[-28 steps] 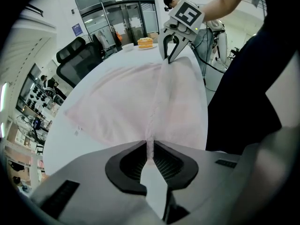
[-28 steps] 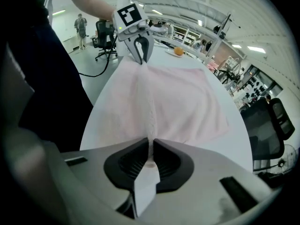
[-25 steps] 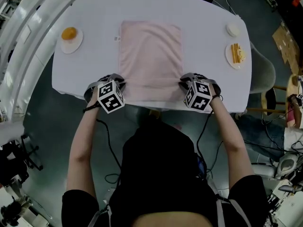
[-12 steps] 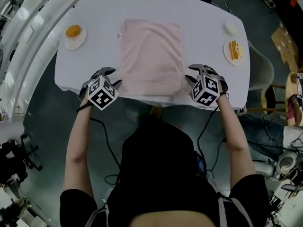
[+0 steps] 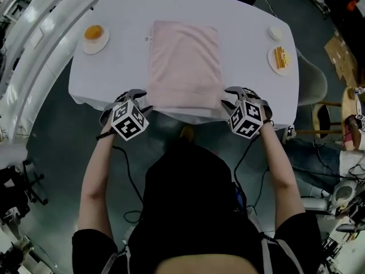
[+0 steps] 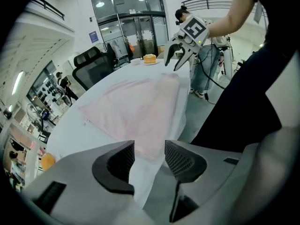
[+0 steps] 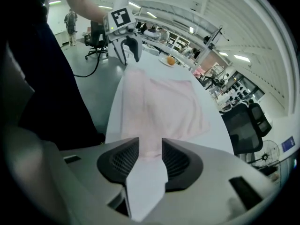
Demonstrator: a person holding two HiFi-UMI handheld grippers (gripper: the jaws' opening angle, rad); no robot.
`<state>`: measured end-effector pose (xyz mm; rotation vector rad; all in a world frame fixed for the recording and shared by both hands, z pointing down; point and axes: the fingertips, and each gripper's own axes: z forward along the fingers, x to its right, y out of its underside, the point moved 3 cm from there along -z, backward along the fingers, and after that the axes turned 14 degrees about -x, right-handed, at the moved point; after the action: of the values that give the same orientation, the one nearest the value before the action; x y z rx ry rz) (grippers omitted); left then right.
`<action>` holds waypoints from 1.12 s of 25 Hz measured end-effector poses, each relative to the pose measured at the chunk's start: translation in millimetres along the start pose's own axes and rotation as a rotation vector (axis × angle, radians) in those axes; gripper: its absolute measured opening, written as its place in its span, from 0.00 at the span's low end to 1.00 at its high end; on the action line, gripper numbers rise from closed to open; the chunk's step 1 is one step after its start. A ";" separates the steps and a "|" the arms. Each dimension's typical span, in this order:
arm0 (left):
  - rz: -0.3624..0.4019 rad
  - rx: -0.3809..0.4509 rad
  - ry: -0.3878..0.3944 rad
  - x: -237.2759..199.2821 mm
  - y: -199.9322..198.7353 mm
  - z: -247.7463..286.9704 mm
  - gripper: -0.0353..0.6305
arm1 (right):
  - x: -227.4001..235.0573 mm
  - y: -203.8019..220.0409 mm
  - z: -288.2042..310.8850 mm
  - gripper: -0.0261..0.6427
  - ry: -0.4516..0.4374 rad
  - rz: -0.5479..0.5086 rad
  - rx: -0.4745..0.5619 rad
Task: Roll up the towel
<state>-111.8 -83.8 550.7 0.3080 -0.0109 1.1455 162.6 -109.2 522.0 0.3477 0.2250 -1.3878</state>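
Head view: towel (image 5: 184,61) flat on tbl (image 5: 125,44).

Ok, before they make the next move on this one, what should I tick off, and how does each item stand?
1. Towel spread flat on the table: ok.
2. Start of a roll at its near edge: cannot tell.
3. Left gripper by the near left corner: ok.
4. Right gripper by the near right corner: ok.
5. Grip on the near edge: not ok. The left jaws are opening, the right jaws stand apart, and nothing is pressed between either pair.
6. Left plate and right plate apart from the towel: ok.
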 end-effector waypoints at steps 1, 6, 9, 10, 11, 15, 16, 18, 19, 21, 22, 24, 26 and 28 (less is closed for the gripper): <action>0.005 0.002 0.007 6.3 -0.1 1.1 0.36 | -5.9 -1.7 -0.7 0.28 -0.006 -0.003 0.006; 0.026 0.006 0.018 21.2 -4.7 6.6 0.36 | -26.9 -8.3 3.1 0.28 -0.037 -0.018 0.018; 0.039 -0.007 0.020 23.3 -9.6 12.8 0.36 | -34.2 -9.4 10.1 0.28 -0.056 -0.017 0.022; 0.043 -0.014 0.022 23.6 -10.3 15.2 0.36 | -36.6 -9.5 12.6 0.28 -0.062 -0.018 0.021; 0.045 -0.023 0.024 23.9 -10.6 17.7 0.36 | -39.1 -9.3 15.0 0.28 -0.067 -0.022 0.018; 0.044 -0.047 0.037 23.4 -10.2 26.8 0.36 | -46.2 -4.5 27.2 0.28 -0.088 -0.043 -0.009; 0.041 -0.051 0.043 22.6 -9.8 29.3 0.36 | -46.8 -3.0 30.9 0.28 -0.094 -0.043 -0.013; 0.034 -0.061 0.060 19.8 -9.7 34.7 0.36 | -45.6 -1.2 37.5 0.28 -0.105 -0.038 -0.016; 0.031 -0.066 0.071 17.8 -10.1 36.8 0.36 | -43.6 -1.0 39.8 0.28 -0.107 -0.036 -0.016; 0.034 -0.083 0.097 14.7 -9.9 39.3 0.36 | -39.7 -2.6 42.0 0.28 -0.106 -0.043 -0.018; 0.045 -0.096 0.108 14.9 -8.7 40.2 0.36 | -39.0 -3.9 42.3 0.24 -0.105 -0.050 -0.018; 0.086 -0.127 0.105 16.4 -5.5 42.4 0.35 | -38.8 -5.8 41.5 0.16 -0.103 -0.057 -0.012; 0.113 -0.148 0.073 14.5 -4.1 44.7 0.26 | -38.6 -4.8 39.9 0.11 -0.098 -0.055 -0.003; 0.117 -0.155 0.052 12.2 -4.7 44.7 0.19 | -39.4 -2.1 37.7 0.09 -0.098 -0.053 0.002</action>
<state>-95.9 -85.7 594.4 0.1413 -0.0720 1.2604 151.9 -87.2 570.8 0.2760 0.1533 -1.4534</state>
